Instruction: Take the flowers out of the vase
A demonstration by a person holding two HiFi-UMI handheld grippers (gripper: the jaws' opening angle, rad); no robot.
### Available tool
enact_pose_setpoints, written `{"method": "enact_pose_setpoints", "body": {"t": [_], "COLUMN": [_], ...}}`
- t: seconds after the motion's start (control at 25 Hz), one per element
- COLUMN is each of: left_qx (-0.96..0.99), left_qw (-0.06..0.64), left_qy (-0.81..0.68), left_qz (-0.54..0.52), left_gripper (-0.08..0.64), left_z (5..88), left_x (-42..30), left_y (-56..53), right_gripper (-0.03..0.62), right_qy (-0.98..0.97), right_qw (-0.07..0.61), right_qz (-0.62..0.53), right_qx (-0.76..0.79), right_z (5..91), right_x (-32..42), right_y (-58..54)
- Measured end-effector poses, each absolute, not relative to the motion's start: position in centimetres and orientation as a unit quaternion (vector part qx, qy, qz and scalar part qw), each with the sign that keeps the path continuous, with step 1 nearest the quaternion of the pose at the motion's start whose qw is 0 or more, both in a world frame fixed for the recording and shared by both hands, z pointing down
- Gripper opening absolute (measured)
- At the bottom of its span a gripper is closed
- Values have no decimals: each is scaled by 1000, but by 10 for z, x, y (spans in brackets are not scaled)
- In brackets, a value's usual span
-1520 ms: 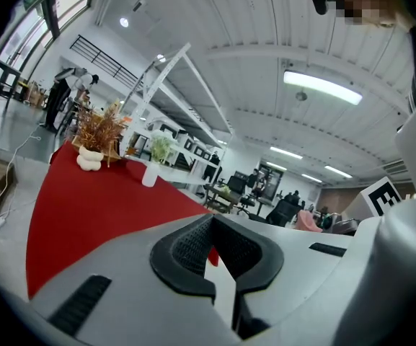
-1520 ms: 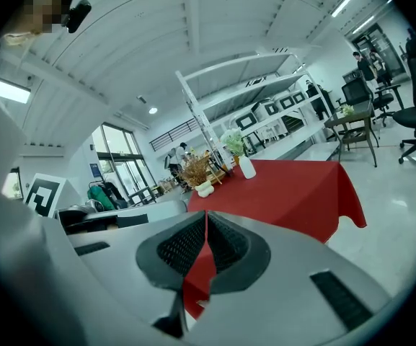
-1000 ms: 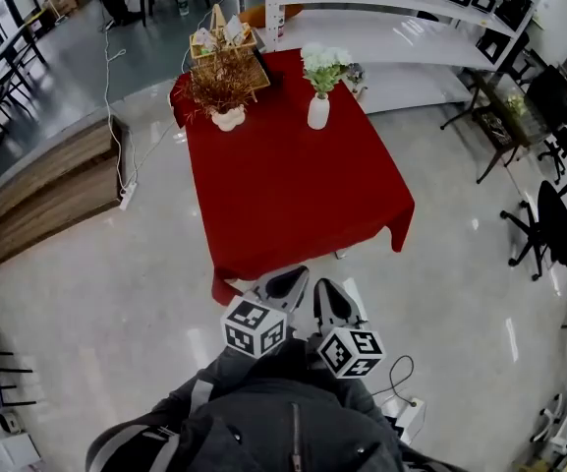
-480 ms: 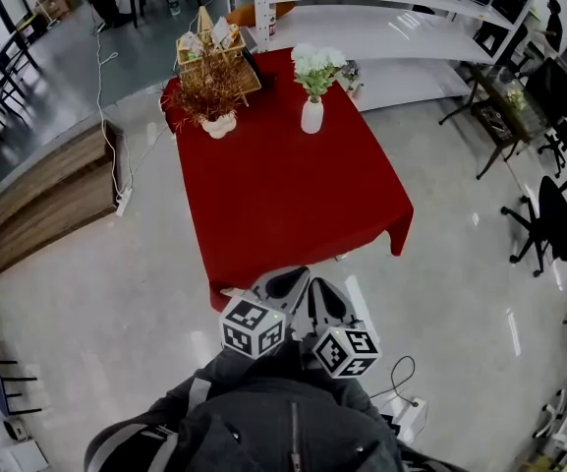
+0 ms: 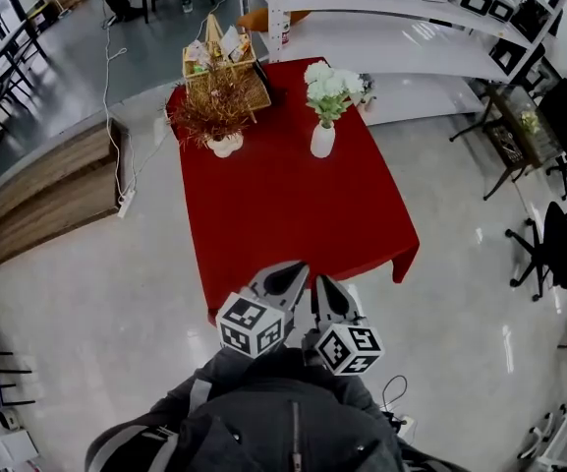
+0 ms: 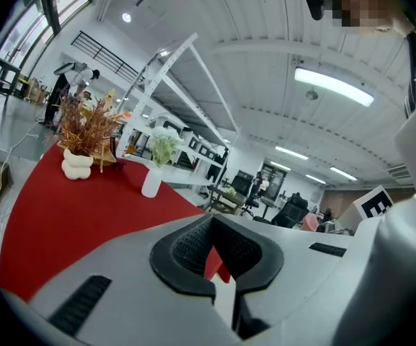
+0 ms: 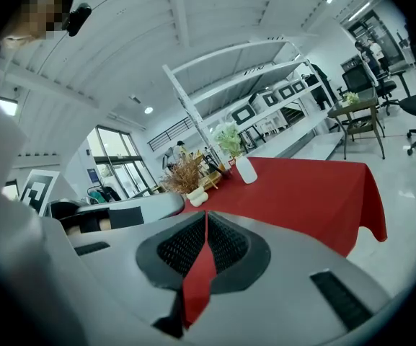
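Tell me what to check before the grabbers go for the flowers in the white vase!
1. Flowers in place: ok. The flowers stand in the white vase, which is upright on the red table.
2. Grippers free: ok. The left gripper and the right gripper hold nothing.
3. Jaws ready to grab: not ok. Both are shut.
4. Close enough: not ok. Both grippers are at the table's near edge, and the vase is near its far end.
5. Neighbours: ok. The dried plant pot stands apart, left of the vase.
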State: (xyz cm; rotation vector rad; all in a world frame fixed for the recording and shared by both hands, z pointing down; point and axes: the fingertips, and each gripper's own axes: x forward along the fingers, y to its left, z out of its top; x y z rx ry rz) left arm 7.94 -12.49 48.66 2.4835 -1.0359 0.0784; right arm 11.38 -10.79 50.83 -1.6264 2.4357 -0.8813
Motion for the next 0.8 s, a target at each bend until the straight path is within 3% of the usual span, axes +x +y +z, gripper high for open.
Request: {"method": "enact_pose_setpoints", "body": {"t": [0.8], "left_qx": [903], "left_qw": [208], "left_qy": [-375], "left_qz": [-8], "left_gripper": [8], "left_z": [440], "left_x": [84], "left_y": [-249], "right_gripper": [14], "right_qy": [806], "right_qw": [30], "right_qz": [-254], "right_qx": [-534], "right_z": [468], "right_x": [126], "right_y": [-231]}}
